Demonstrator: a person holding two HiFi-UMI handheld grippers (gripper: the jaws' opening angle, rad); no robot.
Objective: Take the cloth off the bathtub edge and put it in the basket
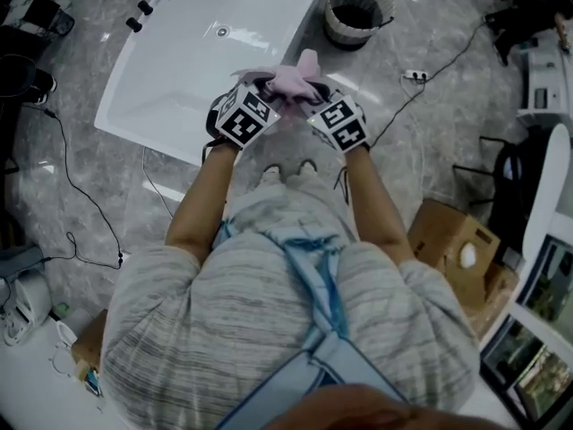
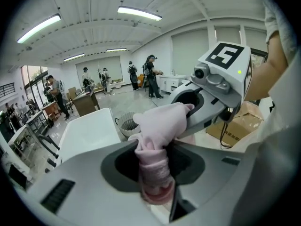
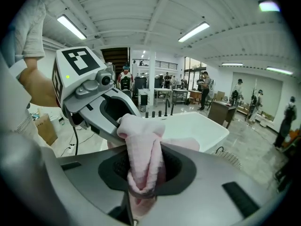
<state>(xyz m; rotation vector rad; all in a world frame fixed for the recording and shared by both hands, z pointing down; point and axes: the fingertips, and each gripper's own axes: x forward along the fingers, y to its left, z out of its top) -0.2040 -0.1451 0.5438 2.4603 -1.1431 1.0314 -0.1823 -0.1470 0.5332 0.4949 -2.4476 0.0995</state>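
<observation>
grey marbled floor (image 1: pixel 179 186) is spreading under the whole scene, with glare streaking across it.

- nearest: a person in a striped top is standing and looking down, both forearms reaching forward.
- cardboard box (image 1: pixel 452 240) is sitting on the floor at the person's right.
- left gripper (image 1: pixel 266 97) is clamping one bunched end of the pink cloth (image 1: pixel 300 79). the fabric is filling the gap between its jaws.
- right gripper (image 1: pixel 315 98) is pinching the other end the same way, jaws closed on a thick fold. the two grippers are sitting just beside each other, tips nearly meeting.
- the cloth is bunching between the two grippers. it is appearing lifted clear of the rim, over the near right corner of the bathtub (image 1: pixel 152 137). it is not yet in the basket.
- the white bathtub is lying beyond the grippers.
- cable (image 1: pixel 430 70) is trailing across the floor to the right.
- farthest: woven basket (image 1: pixel 347 32) is standing just beside the tub's far right corner, well apart from the cloth, mouth open.

risks, as judged:
- both grips are holding only small pinches, so a quick swing toward the basket is likely risking a slip.
- the basket mouth is looking narrow. a loose end trailing on release could be draping over the rim rather than dropping inside.
- letting go with one gripper early could be leaving the free end dragging along the tub edge.
</observation>
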